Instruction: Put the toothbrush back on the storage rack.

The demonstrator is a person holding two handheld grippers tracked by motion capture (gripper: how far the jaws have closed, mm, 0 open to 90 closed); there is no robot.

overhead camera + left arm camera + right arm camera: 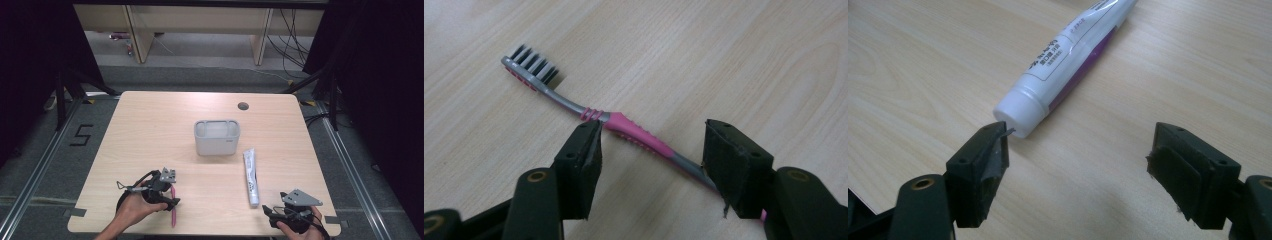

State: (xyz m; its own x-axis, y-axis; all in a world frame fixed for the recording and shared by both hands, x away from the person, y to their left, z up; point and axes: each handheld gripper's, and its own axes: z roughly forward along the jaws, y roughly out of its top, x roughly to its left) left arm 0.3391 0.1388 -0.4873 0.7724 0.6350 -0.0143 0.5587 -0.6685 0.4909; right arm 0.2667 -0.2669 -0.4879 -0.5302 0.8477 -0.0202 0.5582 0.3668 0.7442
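Left tool straddling toothbrush, jaws apart, not gripping; brush may be skidding on surface. Right tool gaping near toothpaste.

Lighting's pretty even and soft on the table from overhead, with only faint shadows, dark black surroundings at both sides in the high view, and slightly soft, low-res close-ups from both gripper views.

We read a black "5" marked on the floor at left; the print on the toothpaste tube stays illegible.
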